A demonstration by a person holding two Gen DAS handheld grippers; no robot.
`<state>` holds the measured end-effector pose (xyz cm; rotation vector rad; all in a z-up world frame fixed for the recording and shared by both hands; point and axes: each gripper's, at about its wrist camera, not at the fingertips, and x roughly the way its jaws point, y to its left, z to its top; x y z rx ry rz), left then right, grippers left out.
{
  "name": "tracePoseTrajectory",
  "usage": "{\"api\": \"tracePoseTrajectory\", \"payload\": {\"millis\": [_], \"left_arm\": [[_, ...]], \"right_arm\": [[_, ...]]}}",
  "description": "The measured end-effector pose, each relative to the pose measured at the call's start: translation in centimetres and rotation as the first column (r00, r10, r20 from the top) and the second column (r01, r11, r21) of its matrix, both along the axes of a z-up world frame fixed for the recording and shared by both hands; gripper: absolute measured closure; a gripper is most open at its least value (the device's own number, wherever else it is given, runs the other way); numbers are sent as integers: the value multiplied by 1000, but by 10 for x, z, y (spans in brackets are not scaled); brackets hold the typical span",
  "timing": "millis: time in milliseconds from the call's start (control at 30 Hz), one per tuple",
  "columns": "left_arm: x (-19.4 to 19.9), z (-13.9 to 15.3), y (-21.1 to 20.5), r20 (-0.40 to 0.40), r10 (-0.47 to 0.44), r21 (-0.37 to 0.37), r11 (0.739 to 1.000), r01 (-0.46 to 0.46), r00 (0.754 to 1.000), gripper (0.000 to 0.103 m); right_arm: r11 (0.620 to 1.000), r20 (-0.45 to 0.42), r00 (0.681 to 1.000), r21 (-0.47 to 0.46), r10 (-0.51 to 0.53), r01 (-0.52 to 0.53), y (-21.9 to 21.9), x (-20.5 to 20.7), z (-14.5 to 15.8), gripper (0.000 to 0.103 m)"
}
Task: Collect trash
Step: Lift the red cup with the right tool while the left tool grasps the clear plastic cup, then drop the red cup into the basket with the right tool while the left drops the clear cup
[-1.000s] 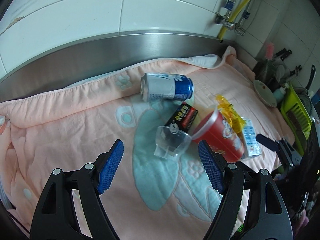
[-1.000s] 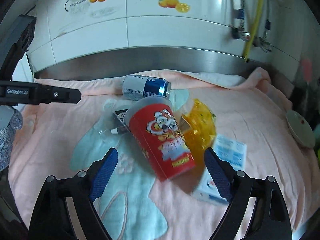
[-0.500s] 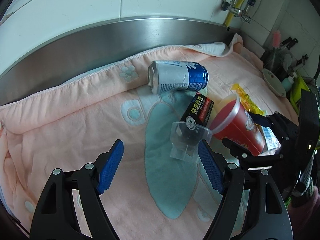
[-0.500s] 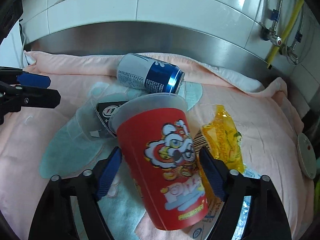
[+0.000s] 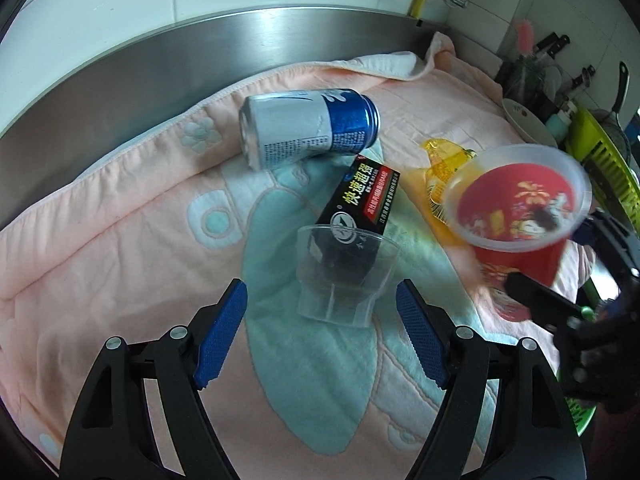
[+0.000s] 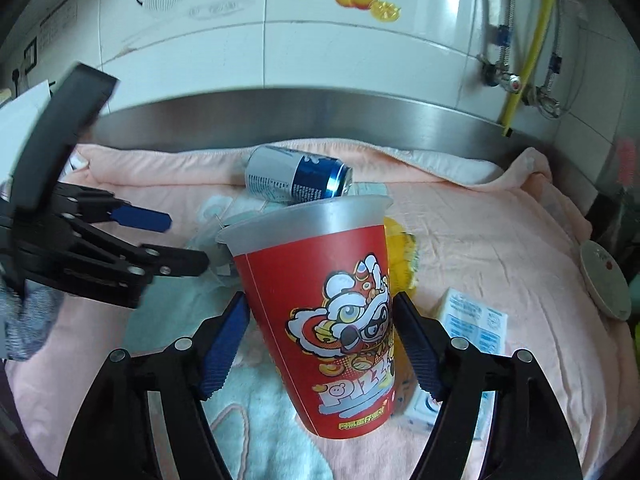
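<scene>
Left wrist view: my left tongs stand wide and empty above the pink towel that covers the bench, with a clear plastic cup lying on its side just ahead of the tips, nearer my right pad. A black carton rests against the clear cup's mouth; beyond it, a blue and white can lies on its side near the steel backsplash. A yellow wrapper lies beside the carton. At the right edge, the red paper cup sits raised in my right tongs, blurred, mouth towards this camera. Right wrist view: my right tongs have just been narrowing and now clamp the red paper cup low on its body, both blue pads against its sides, the cup tilted, rim up and away. Behind it lie the can and the yellow wrapper; a white and blue carton lies on the towel at right. My left tongs show at the left, jaws apart.
</scene>
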<state>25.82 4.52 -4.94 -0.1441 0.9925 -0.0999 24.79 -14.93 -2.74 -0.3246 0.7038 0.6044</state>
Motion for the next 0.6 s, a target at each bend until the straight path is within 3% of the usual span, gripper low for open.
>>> {"api": "tracePoseTrajectory", "payload": {"millis": [267, 500, 600], "left_arm": [[16, -14, -9, -13, -34, 5, 999, 34, 999, 27], [21, -23, -10, -19, -60, -26, 998, 60, 998, 42], [18, -21, -14, -13, -73, -18, 997, 72, 997, 43]], "right_arm": [[995, 41, 997, 79, -59, 55, -31, -40, 25, 33], [985, 53, 988, 108, -144, 138, -64, -71, 31, 33], [978, 47, 982, 117, -182, 175, -76, -83, 30, 33]]}}
